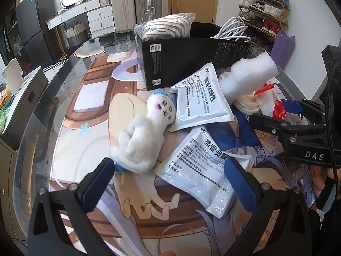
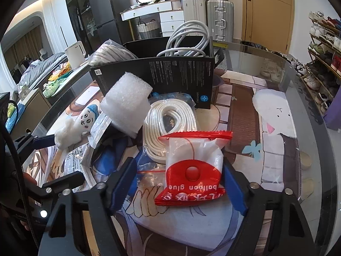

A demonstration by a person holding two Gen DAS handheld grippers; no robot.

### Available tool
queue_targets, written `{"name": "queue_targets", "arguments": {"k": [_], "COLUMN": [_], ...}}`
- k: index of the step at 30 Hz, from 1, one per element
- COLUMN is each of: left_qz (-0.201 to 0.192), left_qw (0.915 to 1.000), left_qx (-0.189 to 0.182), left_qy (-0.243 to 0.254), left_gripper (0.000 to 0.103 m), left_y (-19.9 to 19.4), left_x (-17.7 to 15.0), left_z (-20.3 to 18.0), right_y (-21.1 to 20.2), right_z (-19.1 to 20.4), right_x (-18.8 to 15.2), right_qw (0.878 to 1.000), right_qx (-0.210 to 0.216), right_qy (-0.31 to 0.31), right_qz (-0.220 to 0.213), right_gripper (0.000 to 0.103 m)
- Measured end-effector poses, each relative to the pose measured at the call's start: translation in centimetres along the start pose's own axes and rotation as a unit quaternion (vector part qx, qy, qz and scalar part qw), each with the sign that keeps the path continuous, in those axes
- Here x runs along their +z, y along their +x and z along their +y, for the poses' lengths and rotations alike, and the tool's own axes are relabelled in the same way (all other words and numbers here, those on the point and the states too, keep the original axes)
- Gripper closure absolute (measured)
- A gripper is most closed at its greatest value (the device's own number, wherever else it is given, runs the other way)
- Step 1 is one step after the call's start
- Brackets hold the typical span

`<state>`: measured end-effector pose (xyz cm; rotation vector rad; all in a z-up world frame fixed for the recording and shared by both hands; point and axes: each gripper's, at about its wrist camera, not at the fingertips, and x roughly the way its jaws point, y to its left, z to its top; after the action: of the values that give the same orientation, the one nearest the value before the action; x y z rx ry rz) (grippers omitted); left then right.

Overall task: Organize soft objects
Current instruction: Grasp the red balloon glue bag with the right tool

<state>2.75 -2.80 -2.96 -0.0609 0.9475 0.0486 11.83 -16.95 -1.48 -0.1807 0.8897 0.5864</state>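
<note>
A white plush toy with a blue cap lies on the printed mat, just beyond my open left gripper. Two white medicine pouches lie beside it, the nearer one between my left fingers. A white foam roll leans behind them. My right gripper is open, its blue pads on either side of a red and clear balloon glue bag. A bagged coil of white cord lies behind that bag. The plush toy and foam roll show at left.
A black open box stands at the back of the glass table, holding a bagged grey cord and white cable. A purple bag sits at right. Suitcases, drawers and a shoe rack stand beyond the table.
</note>
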Motion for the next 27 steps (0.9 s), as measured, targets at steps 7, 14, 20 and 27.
{"name": "queue_targets", "arguments": {"k": [7,14,20,27], "left_qz": [0.000,-0.003,-0.001,0.000], "left_qw": [1.0000,0.9999,0.9995,0.9985], "left_qx": [-0.002,-0.017,-0.031,-0.053], "left_qy": [0.001,0.003,0.002,0.011], "left_gripper": [0.000,0.000,0.000,0.000], "left_y": [0.0,-0.4,-0.7,-1.2], "left_x": [0.0,0.0,-0.1,-0.3], "left_z": [0.0,-0.3,-0.5,-1.2], "right_y": [-0.3,-1.0,-1.9,-3.0], "right_z": [-0.3,-1.0,-1.6,-1.7], "right_x": [-0.2,-0.9,-1.5,-1.8], "right_qw": [1.000,1.000,1.000,0.999], "right_qx": [-0.001,-0.005,-0.008,-0.008], "right_qy": [0.000,0.008,0.011,0.015], "right_qz": [0.000,-0.006,-0.019,-0.031], "right_gripper": [0.030,0.053,0.057,0.057]}}
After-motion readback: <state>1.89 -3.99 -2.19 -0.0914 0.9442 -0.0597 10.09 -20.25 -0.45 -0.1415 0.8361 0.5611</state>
